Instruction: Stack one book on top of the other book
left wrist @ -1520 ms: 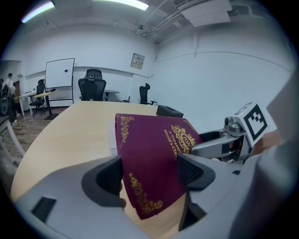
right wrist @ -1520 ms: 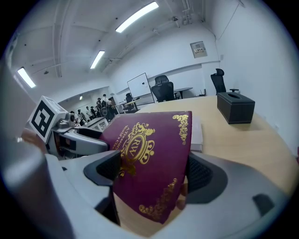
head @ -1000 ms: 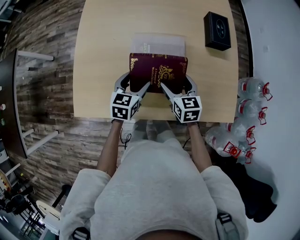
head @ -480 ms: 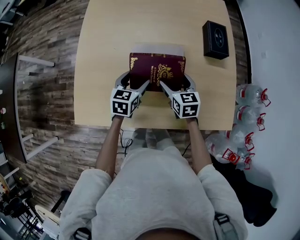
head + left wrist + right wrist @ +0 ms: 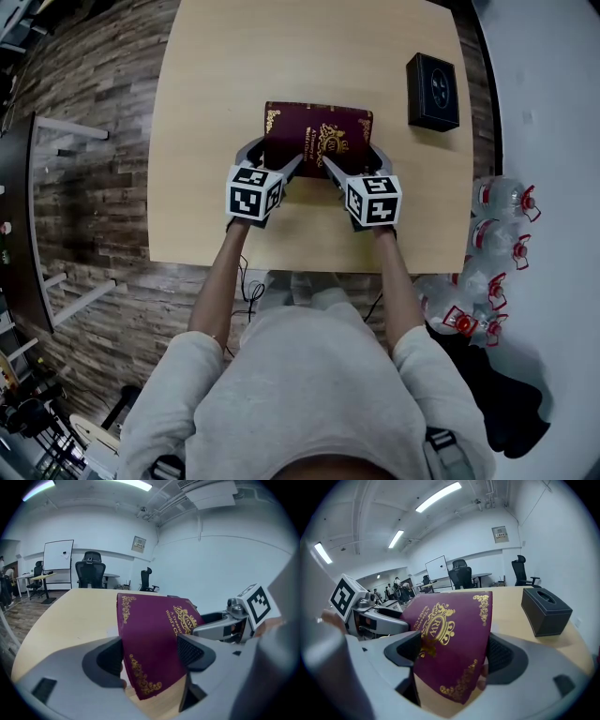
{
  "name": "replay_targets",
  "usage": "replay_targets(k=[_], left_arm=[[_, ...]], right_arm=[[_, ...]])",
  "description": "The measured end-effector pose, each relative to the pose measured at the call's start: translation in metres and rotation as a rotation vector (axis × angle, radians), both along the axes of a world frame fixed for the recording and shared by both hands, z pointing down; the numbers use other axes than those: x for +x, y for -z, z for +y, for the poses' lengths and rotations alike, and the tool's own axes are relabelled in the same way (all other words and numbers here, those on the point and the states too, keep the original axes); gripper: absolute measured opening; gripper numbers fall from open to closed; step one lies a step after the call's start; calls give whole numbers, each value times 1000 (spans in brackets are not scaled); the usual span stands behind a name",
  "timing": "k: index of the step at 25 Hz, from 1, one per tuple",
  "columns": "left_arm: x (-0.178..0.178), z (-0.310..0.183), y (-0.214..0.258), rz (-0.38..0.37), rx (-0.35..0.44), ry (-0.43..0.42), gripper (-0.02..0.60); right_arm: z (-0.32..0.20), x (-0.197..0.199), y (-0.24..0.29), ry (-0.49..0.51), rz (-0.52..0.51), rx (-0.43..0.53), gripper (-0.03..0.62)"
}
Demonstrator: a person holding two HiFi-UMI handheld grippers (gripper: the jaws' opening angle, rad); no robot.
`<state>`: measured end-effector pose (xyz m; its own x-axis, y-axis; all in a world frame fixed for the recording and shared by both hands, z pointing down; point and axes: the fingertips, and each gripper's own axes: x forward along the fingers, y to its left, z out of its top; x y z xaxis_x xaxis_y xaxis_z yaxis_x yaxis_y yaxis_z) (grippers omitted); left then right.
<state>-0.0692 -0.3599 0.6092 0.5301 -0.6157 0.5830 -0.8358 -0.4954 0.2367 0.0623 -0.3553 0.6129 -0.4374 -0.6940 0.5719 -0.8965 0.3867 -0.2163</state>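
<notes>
I hold a maroon book (image 5: 317, 139) with gold print over the middle of the wooden table (image 5: 206, 112). My left gripper (image 5: 272, 162) is shut on its near left corner, and my right gripper (image 5: 354, 162) on its near right corner. In the left gripper view the maroon book (image 5: 154, 639) stands tilted between the pads of the left gripper (image 5: 152, 657). The right gripper view shows the book's cover (image 5: 450, 639) pinched the same way in the right gripper (image 5: 452, 657). The white book is hidden under the maroon one in the head view.
A black box (image 5: 433, 78) with a slot on top sits at the table's far right; it also shows in the right gripper view (image 5: 546, 610). Several water bottles (image 5: 502, 216) stand on the floor to the right of the table.
Both grippers carried the maroon book away from the person. The white book, visible beyond it before, is now covered.
</notes>
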Motion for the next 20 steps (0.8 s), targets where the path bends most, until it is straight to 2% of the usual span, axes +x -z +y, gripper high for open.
replay_targets(k=[11,20], left_arm=[[-1,-19,-28,-8,-69,21,360],[-4,-26,-37,15,-111,35,360]], right_arm=[[-23,-1,-28,25,11,-72,426],[-33,-4,-36,31,-16,-106,428]])
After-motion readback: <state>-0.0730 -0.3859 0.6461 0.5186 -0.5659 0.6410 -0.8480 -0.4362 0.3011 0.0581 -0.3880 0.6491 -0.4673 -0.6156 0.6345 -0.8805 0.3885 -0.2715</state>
